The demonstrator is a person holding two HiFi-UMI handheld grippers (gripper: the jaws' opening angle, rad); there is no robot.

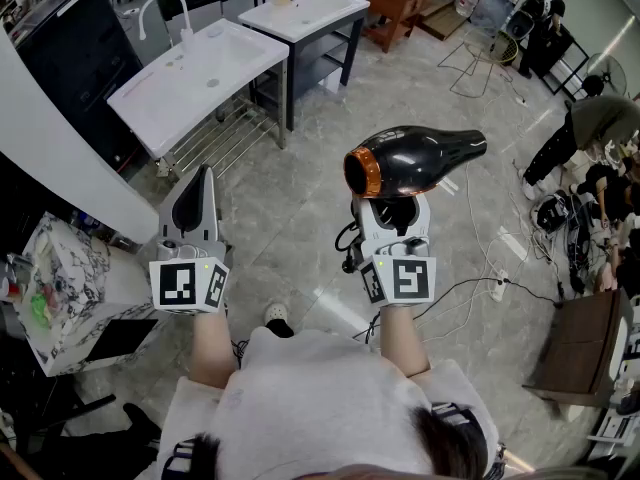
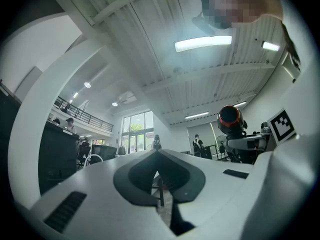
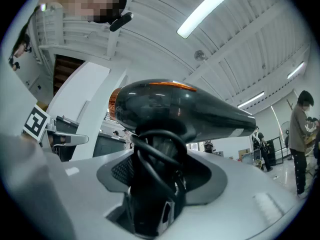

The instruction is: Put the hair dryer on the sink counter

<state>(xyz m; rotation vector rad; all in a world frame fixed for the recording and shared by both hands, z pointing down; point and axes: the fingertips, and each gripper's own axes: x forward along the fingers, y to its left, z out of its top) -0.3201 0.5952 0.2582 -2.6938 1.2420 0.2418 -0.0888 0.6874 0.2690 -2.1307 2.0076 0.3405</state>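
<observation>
A black hair dryer (image 1: 412, 159) with an orange ring at its rear stands upright in my right gripper (image 1: 392, 211), which is shut on its handle; the cord is looped round the handle (image 3: 159, 176). The dryer's body (image 3: 175, 106) lies crosswise above the jaws, nozzle to the right. My left gripper (image 1: 198, 193) is held up beside it, shut and with nothing in it; its tips (image 2: 157, 154) meet. The white sink counter (image 1: 200, 73) with a tap (image 1: 168, 13) stands ahead at the left, well away from both grippers. The dryer (image 2: 231, 121) also shows in the left gripper view.
A second white counter (image 1: 305, 13) stands behind the first. A marble-patterned box (image 1: 65, 283) sits at my left. Cables and a power strip (image 1: 497, 288) lie on the tiled floor at the right, near a brown cabinet (image 1: 585, 353). People stand at the far right.
</observation>
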